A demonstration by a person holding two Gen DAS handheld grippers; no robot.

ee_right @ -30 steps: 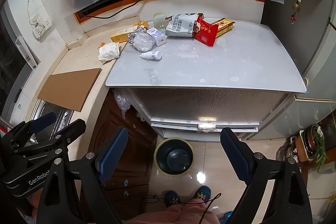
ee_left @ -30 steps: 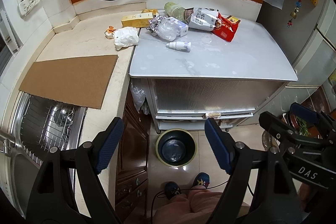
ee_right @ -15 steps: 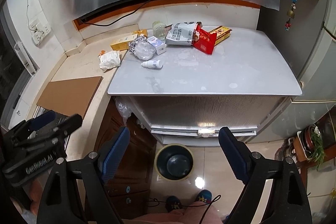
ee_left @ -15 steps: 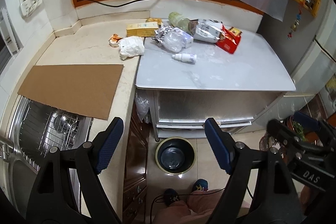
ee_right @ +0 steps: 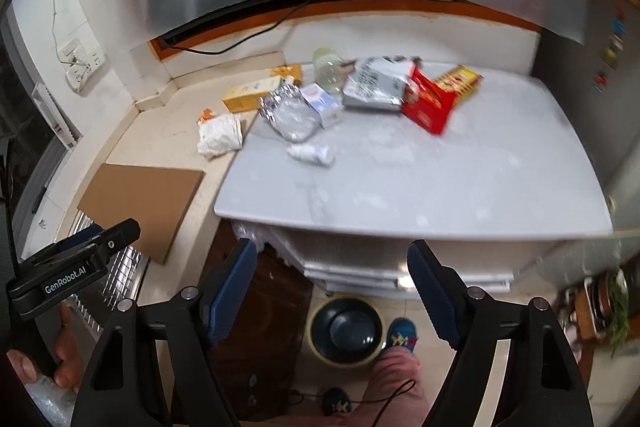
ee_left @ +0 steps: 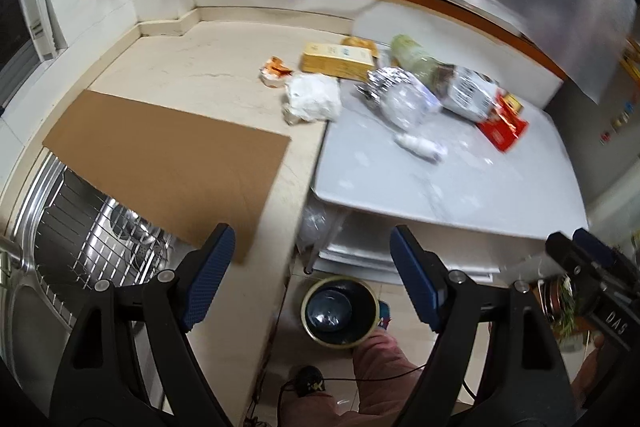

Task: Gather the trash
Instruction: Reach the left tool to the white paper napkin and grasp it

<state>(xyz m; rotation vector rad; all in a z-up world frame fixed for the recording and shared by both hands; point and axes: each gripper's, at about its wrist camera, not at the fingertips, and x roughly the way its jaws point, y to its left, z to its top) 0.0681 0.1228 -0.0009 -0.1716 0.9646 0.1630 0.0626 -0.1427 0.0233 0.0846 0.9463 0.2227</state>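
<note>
Litter waits at the far side of a pale grey table (ee_right: 420,187): a red snack packet (ee_right: 428,103), a grey printed pouch (ee_right: 376,83), a crumpled clear bag (ee_right: 294,119) and a small white bottle (ee_right: 310,153) lying on its side nearest the front edge. A wadded white bag (ee_left: 312,99) and a yellow carton (ee_left: 336,61) sit just left of it on the beige counter (ee_left: 192,67). Both tools hover well short of the pile, over the floor, where a dark bin (ee_right: 346,329) stands under the table's near edge. The left gripper (ee_left: 310,275) is spread wide and empty; the right gripper (ee_right: 332,291) is narrowing its jaws with nothing between them. The work appears to be at the approach stage, nothing yet collected. Next, one claw likely must reach forward to the bottle and close on it.
</note>
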